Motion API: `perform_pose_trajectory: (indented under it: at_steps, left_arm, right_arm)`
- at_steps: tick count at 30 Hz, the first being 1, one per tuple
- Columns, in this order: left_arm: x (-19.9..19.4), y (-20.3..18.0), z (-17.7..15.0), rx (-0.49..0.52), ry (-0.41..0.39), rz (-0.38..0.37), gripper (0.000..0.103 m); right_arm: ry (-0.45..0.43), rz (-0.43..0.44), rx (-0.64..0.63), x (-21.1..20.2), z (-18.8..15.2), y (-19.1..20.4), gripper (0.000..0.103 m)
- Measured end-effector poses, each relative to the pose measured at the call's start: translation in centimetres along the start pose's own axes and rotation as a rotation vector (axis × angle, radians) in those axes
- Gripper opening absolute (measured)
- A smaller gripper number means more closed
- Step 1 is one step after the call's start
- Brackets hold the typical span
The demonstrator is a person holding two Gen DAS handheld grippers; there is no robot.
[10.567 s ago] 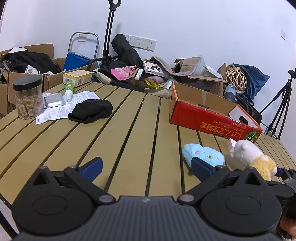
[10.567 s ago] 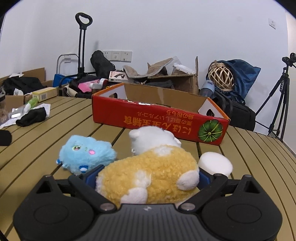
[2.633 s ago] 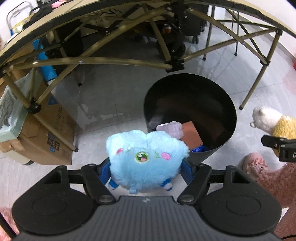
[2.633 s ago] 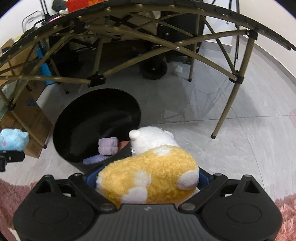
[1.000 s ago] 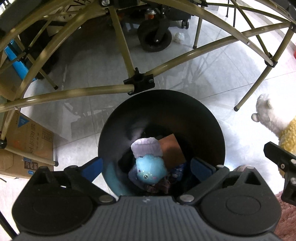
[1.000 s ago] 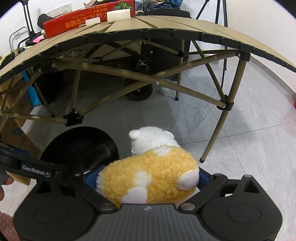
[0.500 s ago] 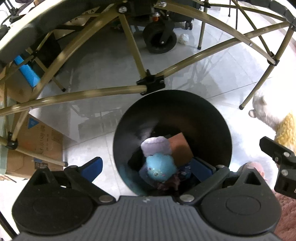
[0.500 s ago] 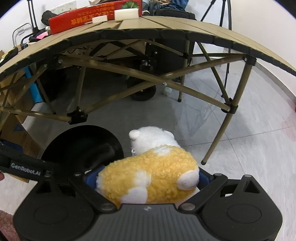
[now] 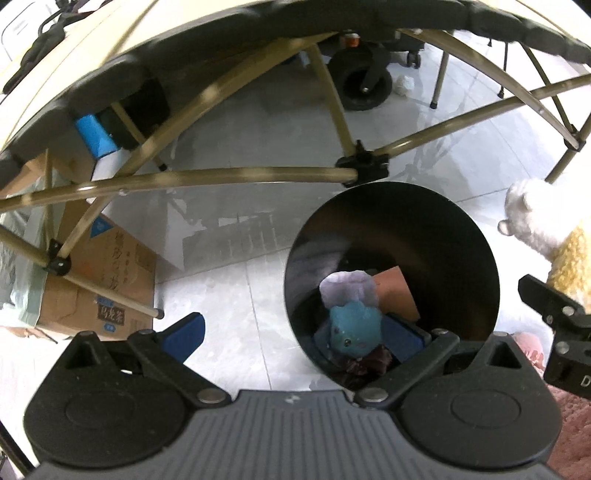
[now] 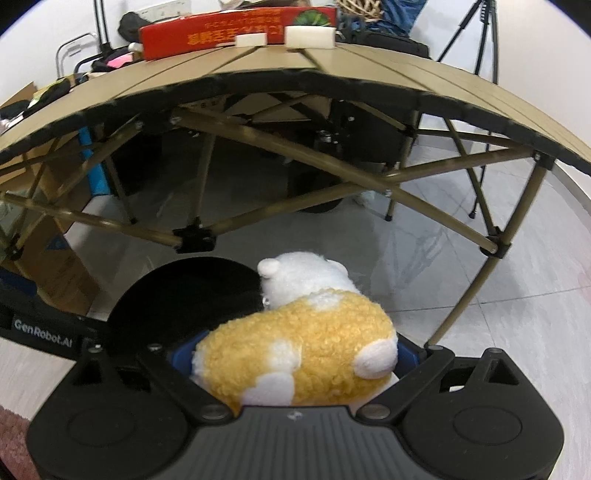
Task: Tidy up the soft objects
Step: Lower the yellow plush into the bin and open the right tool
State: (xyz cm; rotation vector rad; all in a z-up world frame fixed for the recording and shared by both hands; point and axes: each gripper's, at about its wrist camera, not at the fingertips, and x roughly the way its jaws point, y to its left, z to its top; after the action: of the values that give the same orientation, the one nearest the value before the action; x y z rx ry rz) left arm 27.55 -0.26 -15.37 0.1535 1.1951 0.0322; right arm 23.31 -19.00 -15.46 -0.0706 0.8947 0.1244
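A black round bin (image 9: pixel 391 206) stands on the floor under the table edge. Inside it lies the blue plush toy (image 9: pixel 354 328), beside a pale purple soft item (image 9: pixel 349 286) and a brown card. My left gripper (image 9: pixel 291 332) hangs open above the bin's left rim, with nothing between its fingers. My right gripper (image 10: pixel 291 356) is shut on the yellow and white plush sheep (image 10: pixel 295 354), held just right of the bin (image 10: pixel 184 291). The sheep (image 9: pixel 546 225) and the right gripper also show at the right edge of the left wrist view.
The folding table's tan metal struts (image 9: pixel 229 173) cross above the bin. A cardboard box (image 9: pixel 96 280) sits on the floor to the left. A red box (image 10: pixel 236 31) and two white blocks (image 10: pixel 310 37) rest on the table top. Pink fuzzy fabric (image 9: pixel 569 424) lies lower right.
The blue plush has dropped from my left gripper into the bin and the jaws stand open. The left gripper has since shifted left of the bin. The right gripper has risen slightly with the sheep.
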Motion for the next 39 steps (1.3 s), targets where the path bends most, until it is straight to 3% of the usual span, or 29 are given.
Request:
perform_pose_trajectory:
  at_steps: [21, 28, 39]
  left_arm:
    - [-0.2, 6.7, -1.6, -0.174, 0.054, 0.07, 0.103]
    - [-0.6, 7.3, -1.7, -0.193, 0.05, 0.069, 0.103]
    - [-0.7, 7.4, -1.7, -0.197, 0.051, 0.064, 0.103]
  right_arm:
    - [0.032, 0.094, -0.126, 2.0, 1.6, 6.0, 0.097]
    - [0.055, 0.106, -0.14, 3.1, 2.2, 7.0, 0.097]
    - [0.13, 0.111, -0.03, 5.0, 2.3, 5.9, 0.103]
